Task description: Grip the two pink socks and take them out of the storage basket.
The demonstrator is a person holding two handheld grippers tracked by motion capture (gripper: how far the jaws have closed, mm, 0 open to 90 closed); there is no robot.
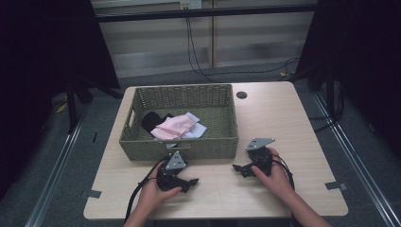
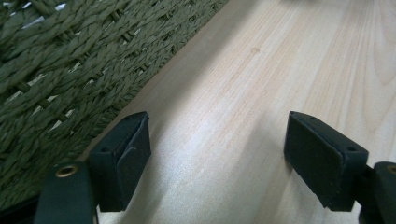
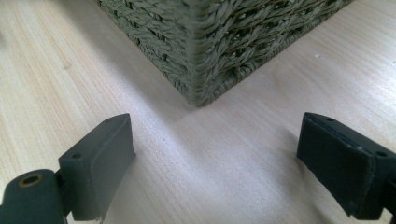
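Woven green basket [image 1: 222, 142] sitting on the table [image 1: 283, 127], left of centre, long axis running across the table from left to right, open top facing up. Long front wall facing the person, a handle slot cut in the short left wall. Inside, lying flat on the bottom: a black cloth [image 1: 152, 120] toward the left, a pink cloth [image 1: 174, 127] overlapping it with its length slanting up to the right, and a white cloth [image 1: 197, 128] tucked beneath on the right.

Just in front of the basket's front wall, near its middle, left gripper [image 1: 193, 181] resting low over the tabletop, held in the left hand [image 1: 158, 193], jaws pointing rightward along the table. In the left gripper view [image 2: 217, 156], jaws standing wide apart with bare wood between them, nothing held, the basket's weave [image 2: 56, 70] close on the left side and angled away.

Off the basket's front right corner, right gripper [image 1: 235, 167] held in the right hand [image 1: 274, 177], jaws pointing leftward toward the left gripper, the two well apart. In the right gripper view [image 3: 215, 163], jaws likewise spread wide, empty, with the basket's corner [image 3: 196, 70] standing upright straight ahead between them, near but not touching.

Beyond the basket's right end, a small dark round hole [image 1: 241, 95] in the tabletop near the far edge.
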